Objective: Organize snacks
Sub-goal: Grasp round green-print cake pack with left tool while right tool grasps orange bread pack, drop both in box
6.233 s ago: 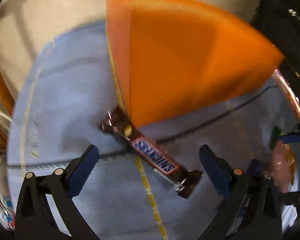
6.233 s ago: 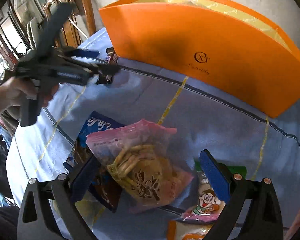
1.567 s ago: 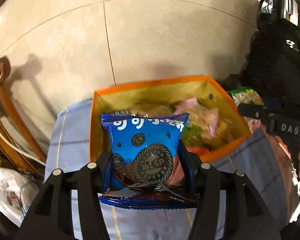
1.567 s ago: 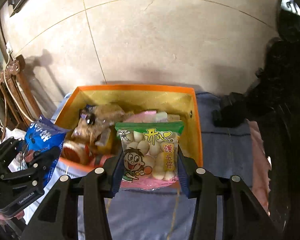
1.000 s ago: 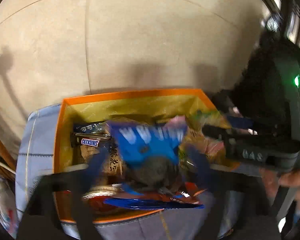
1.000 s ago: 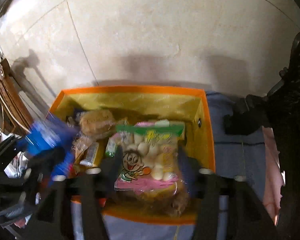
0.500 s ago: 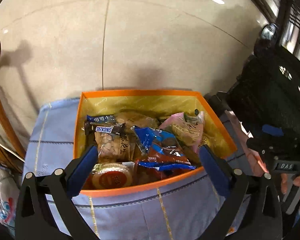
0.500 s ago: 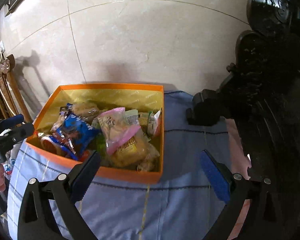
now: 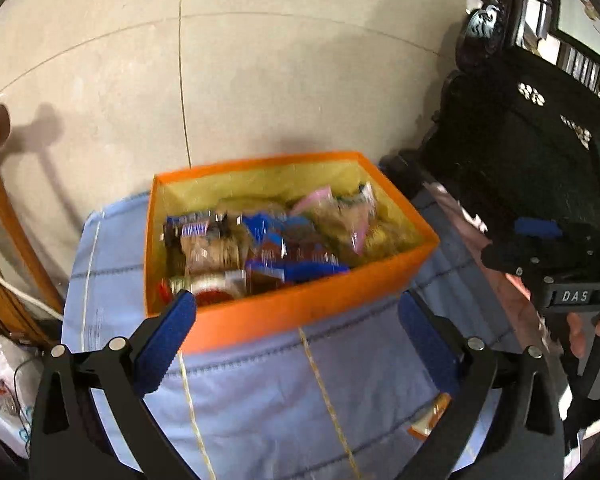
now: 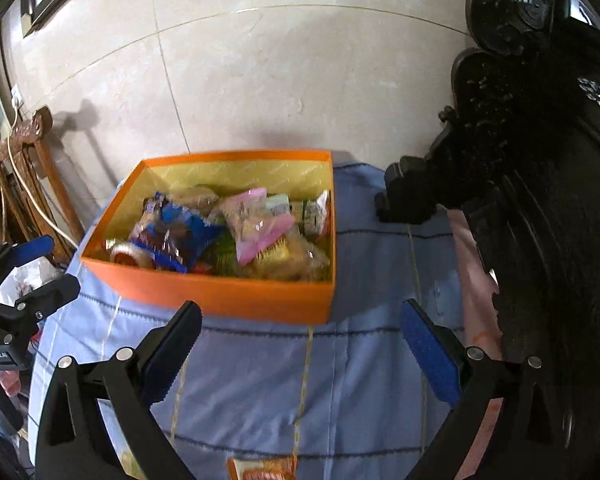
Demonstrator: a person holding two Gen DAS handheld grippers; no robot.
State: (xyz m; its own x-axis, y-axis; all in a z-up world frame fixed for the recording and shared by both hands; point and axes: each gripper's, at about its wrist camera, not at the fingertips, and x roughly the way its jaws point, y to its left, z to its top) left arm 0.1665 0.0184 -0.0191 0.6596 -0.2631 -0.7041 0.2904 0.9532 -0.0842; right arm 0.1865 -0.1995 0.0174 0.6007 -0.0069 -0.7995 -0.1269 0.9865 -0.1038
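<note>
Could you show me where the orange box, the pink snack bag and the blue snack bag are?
Orange cardboard box (image 10: 228,294), right wrist view, near outer wall.
Pink plastic snack bag (image 10: 256,226), right wrist view, middle of its front.
Blue foil snack bag (image 10: 188,236), right wrist view, its upper face.

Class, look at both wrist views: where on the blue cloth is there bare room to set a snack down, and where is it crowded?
Bare blue cloth lies between the orange box and the open right gripper, and right of the box toward the dark carved furniture. An orange packet sits at the near edge. The box is crowded with snacks. The left gripper is open too.
</note>
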